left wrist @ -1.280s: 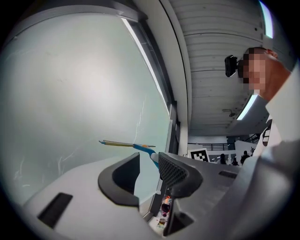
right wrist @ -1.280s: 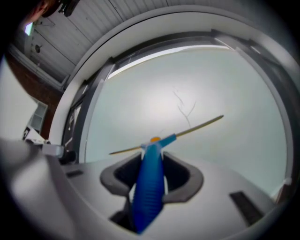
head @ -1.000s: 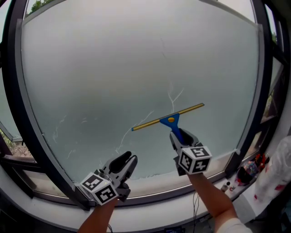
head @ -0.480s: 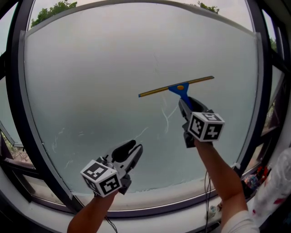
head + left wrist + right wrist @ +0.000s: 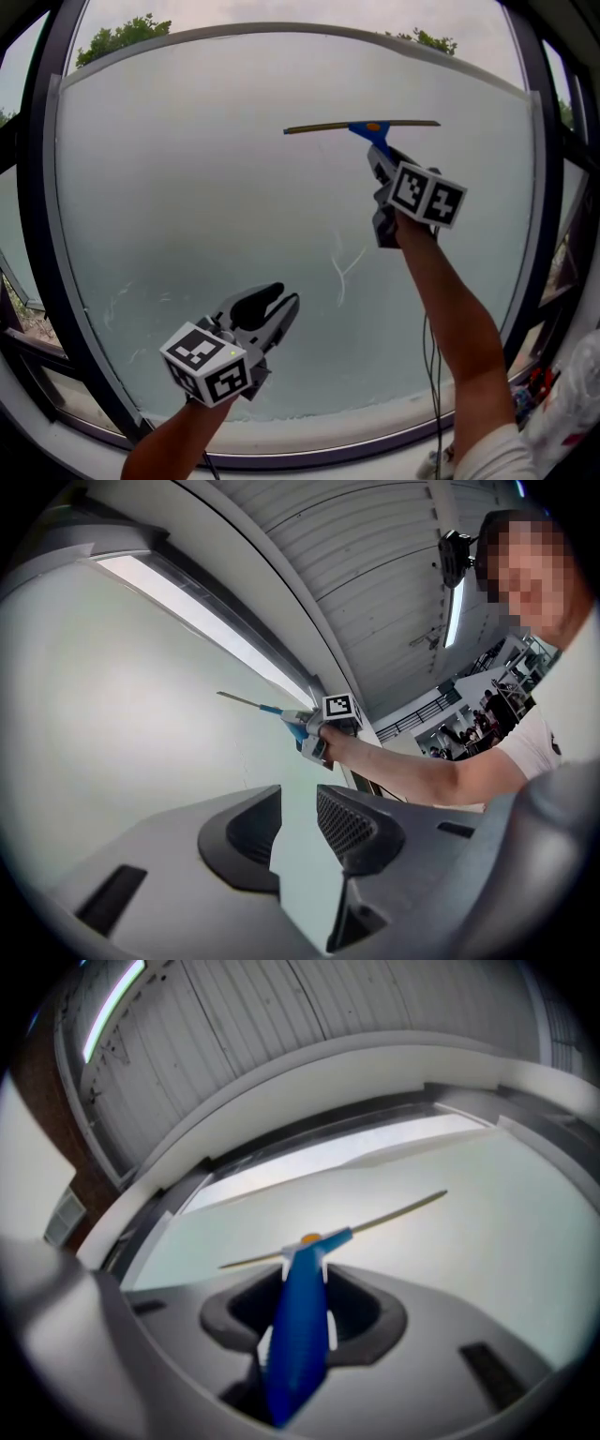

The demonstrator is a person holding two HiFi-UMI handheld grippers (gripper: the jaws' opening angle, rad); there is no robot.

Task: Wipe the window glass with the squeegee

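Squeegee (image 5: 364,126) high on window glass (image 5: 206,187), just under the top frame (image 5: 300,28), handle (image 5: 300,1326) clamped in right gripper (image 5: 380,161), left gripper (image 5: 277,305) agape, empty; blade (image 5: 319,127) looks barely pressed, so a tilted pull may streak.

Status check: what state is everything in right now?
window glass: hazy, thin streaks lower middle
squeegee: held by its blue handle, blade level, high on the glass
right gripper: fingers shut on the squeegee
left gripper: fingers open, empty
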